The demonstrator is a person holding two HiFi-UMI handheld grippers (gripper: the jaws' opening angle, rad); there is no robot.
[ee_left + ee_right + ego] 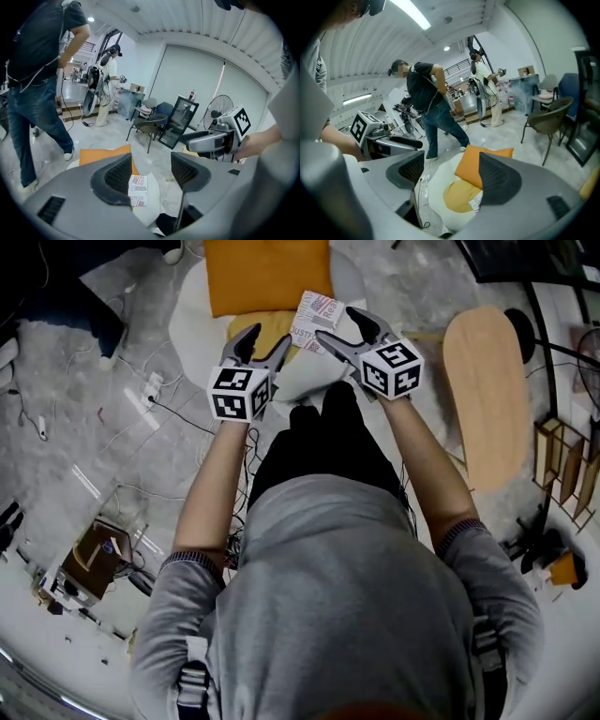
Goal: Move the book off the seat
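Observation:
The book, white with red and blue print, lies on the yellow seat pad of a white chair, beside an orange back cushion. Both grippers hover side by side just short of the seat. My left gripper is open and empty, and in its own view the book shows below and beyond its jaws. My right gripper is also open and empty, above the book's near edge. In the right gripper view the book peeks out from behind the right finger, on the yellow pad.
An oval wooden tabletop stands to the right of the chair. A power strip with cables lies on the floor at left. A person in jeans stands near the chair. A dark chair and a fan stand farther off.

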